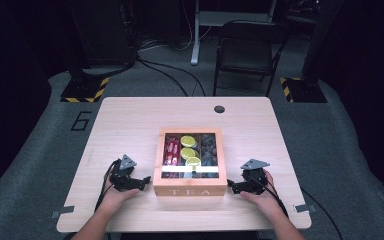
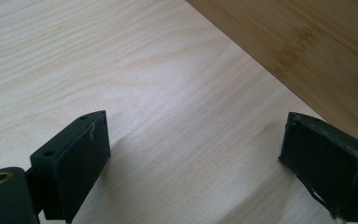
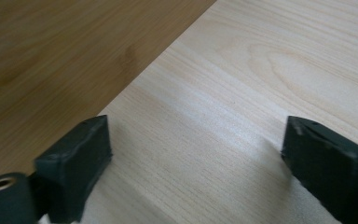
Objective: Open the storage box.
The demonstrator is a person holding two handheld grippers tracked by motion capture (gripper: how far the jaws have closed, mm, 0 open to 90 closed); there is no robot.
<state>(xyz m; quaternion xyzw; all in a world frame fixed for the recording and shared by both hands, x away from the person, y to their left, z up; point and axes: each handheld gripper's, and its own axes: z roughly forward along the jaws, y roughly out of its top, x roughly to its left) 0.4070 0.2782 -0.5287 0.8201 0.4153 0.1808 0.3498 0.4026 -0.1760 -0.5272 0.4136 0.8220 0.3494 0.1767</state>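
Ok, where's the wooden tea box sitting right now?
In the high view the tea box sits on the table near its front edge, about midway across, between the left hand-held gripper and the right hand-held gripper.

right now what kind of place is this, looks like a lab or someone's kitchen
Most likely a lab or recording studio, not a kitchen. A lone wooden table stands on grey matting, with hazard-striped stand bases at the back and a folding chair against dark surroundings. A wooden tea box sits between the hand-held grippers.
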